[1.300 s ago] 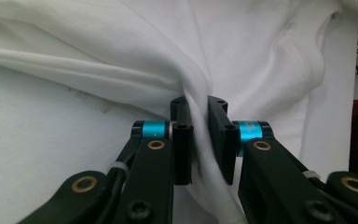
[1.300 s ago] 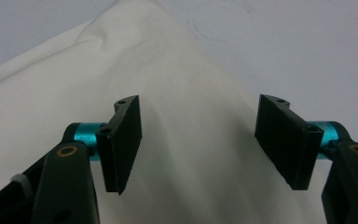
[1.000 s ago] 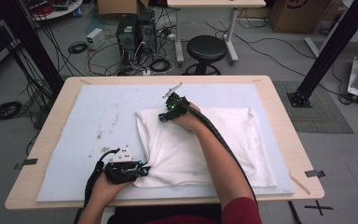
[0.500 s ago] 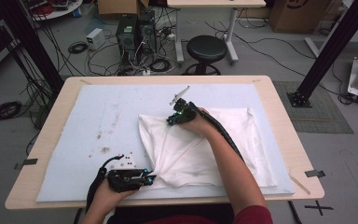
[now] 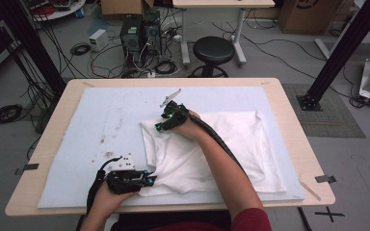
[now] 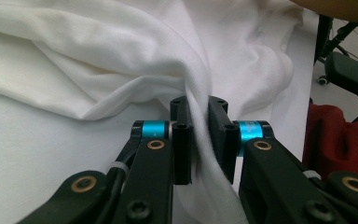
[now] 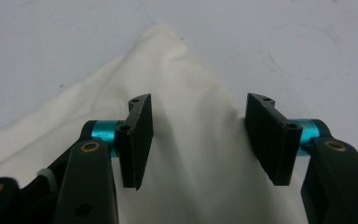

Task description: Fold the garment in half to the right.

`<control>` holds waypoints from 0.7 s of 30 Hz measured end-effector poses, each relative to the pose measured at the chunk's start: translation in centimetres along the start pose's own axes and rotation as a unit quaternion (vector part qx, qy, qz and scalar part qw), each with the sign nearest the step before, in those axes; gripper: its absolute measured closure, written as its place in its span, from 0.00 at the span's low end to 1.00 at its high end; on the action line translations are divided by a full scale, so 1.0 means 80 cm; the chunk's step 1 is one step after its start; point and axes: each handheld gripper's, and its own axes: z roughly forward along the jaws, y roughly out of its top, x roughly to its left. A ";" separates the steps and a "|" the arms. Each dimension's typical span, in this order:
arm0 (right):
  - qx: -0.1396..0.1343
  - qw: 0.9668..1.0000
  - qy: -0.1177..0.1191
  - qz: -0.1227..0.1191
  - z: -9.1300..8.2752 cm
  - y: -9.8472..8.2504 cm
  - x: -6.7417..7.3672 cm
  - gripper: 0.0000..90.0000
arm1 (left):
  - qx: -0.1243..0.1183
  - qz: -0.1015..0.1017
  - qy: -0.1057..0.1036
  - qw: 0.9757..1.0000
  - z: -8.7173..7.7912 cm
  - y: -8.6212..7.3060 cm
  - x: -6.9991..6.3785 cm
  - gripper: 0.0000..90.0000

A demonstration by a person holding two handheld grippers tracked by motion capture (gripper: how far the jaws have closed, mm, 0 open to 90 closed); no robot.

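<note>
White cotton garment [image 5: 207,149], looks like a T-shirt, lies spread over the right-centre of the pale blue mat [image 5: 86,125] on the wooden tabletop [image 5: 289,96], long axis running left-right across it and wrinkled toward the near-left corner. Left hand-held gripper [image 5: 149,180] sits at that near-left corner, clenched on a bunched fold of the fabric; in the left gripper view the cloth [image 6: 200,116] runs straight up between the pressed pads, so that corner is pinned. Right hand-held gripper [image 5: 160,126] is over the far-left corner, forearm lying diagonally across the shirt. Its jaws have just been opening: in the right gripper view they stand wide apart with the pointed corner [image 7: 168,56] lying flat on the mat between and just ahead of them, pads clear of the fabric, so it's released. Key relation: that corner tip lies dead ahead of the right jaws, pointing away along their axis, with both left-side corners lined up near-to-far. Right hand is the nearer one for any regrasp there. Judgement: nothing blocks it; mat is bare beyond the tip apart from some dark specks [image 5: 108,154] to the left. Stool [image 5: 214,48] and computer tower [image 5: 131,29] stand on the floor, well clear.
</note>
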 end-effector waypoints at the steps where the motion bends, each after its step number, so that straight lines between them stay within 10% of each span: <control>1: -0.003 1.000 0.002 0.001 0.005 0.002 0.002 0.48 | 0.001 0.002 0.000 1.000 0.000 0.000 0.000 0.90; 14: 0.010 1.000 0.019 -0.021 0.048 0.038 0.029 0.49 | 0.008 0.009 0.002 1.000 0.002 0.000 0.000 0.89; 18: 0.007 0.999 0.021 -0.033 0.054 0.045 0.037 0.61 | 0.009 0.011 0.002 1.000 0.002 0.000 -0.002 0.89; 21: 0.010 0.999 0.023 -0.045 0.053 0.047 0.043 0.92 | 0.010 0.012 -0.002 1.000 0.002 0.000 -0.001 0.89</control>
